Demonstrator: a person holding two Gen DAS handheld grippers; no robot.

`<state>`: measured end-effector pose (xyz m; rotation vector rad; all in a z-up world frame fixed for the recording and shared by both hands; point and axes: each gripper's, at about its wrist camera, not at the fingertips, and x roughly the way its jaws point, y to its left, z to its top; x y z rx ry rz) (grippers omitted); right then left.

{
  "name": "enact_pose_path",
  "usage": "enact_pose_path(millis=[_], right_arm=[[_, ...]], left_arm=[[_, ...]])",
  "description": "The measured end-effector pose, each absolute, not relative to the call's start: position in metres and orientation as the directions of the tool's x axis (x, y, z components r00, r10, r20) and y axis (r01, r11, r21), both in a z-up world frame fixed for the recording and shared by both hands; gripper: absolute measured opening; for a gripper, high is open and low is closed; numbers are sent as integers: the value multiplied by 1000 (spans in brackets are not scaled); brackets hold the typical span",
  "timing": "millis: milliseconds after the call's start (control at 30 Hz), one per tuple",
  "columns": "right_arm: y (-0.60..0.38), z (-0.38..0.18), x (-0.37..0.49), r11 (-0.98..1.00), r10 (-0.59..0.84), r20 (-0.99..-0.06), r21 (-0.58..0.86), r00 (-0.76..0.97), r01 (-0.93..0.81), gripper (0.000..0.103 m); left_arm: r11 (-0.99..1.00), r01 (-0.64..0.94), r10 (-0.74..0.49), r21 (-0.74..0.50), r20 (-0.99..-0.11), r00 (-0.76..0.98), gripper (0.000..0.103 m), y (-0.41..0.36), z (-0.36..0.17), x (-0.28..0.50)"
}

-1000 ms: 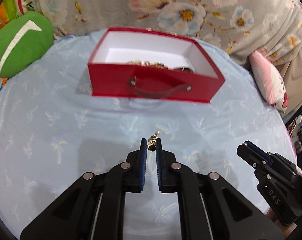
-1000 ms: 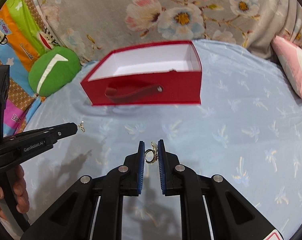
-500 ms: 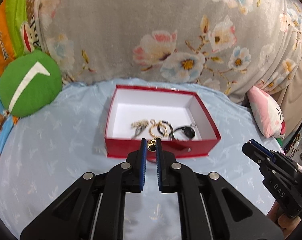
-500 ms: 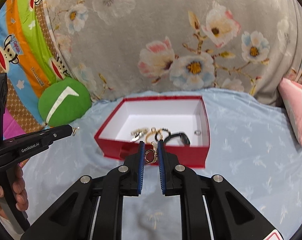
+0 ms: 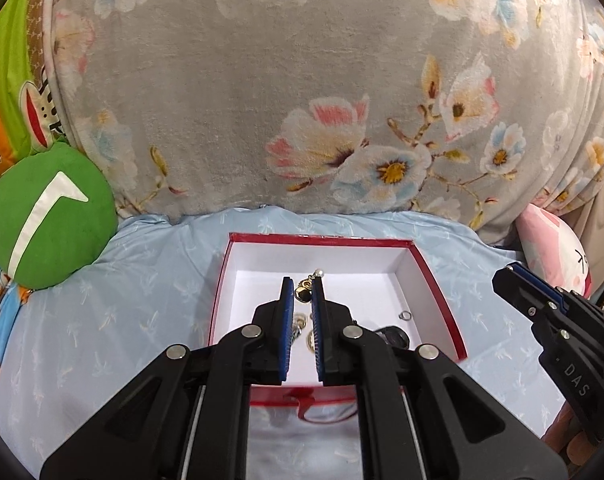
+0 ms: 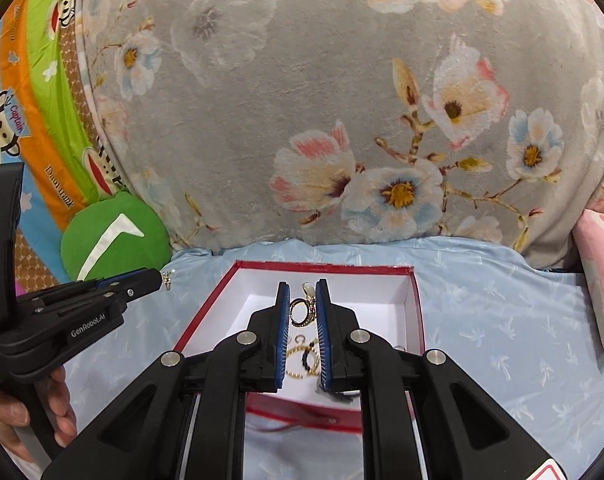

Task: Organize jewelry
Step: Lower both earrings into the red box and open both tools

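Observation:
A red box (image 5: 442,292) with a white inside lies on the blue bedsheet; it also shows in the right wrist view (image 6: 418,312). My left gripper (image 5: 302,292) is shut on a small gold earring with a pearl (image 5: 303,293) and holds it above the box. My right gripper (image 6: 303,304) is shut on a gold ring-shaped earring (image 6: 302,312), also above the box. On the box floor lie a small silver ring (image 5: 405,315), a gold chain with black beads (image 6: 302,358) and other pieces, partly hidden by the fingers.
A grey floral blanket (image 5: 302,100) rises behind the box. A green round cushion (image 5: 47,216) sits at the left, a pink pillow (image 5: 554,248) at the right. The other gripper shows at each view's edge: the right gripper (image 5: 506,276), the left gripper (image 6: 157,278).
Both grippers rose and moved forward with their earrings, from low over the sheet in front of the box to above its open inside.

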<state>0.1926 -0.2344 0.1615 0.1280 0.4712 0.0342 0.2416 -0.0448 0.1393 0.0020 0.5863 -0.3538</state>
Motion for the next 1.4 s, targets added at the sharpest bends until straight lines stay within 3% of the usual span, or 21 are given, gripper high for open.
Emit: enact_pose_path(millis=[567,1400], right_arm=[[-248,125,292,990,39,-521,134,853,36,12],[-254,90,324,990,44,-571,135,820,40,14]], left_arm=[[954,294,-266,-59,-619,739,8,-80,96,332],[964,253,-241,-79,-661,711,8,-80,70,362]])
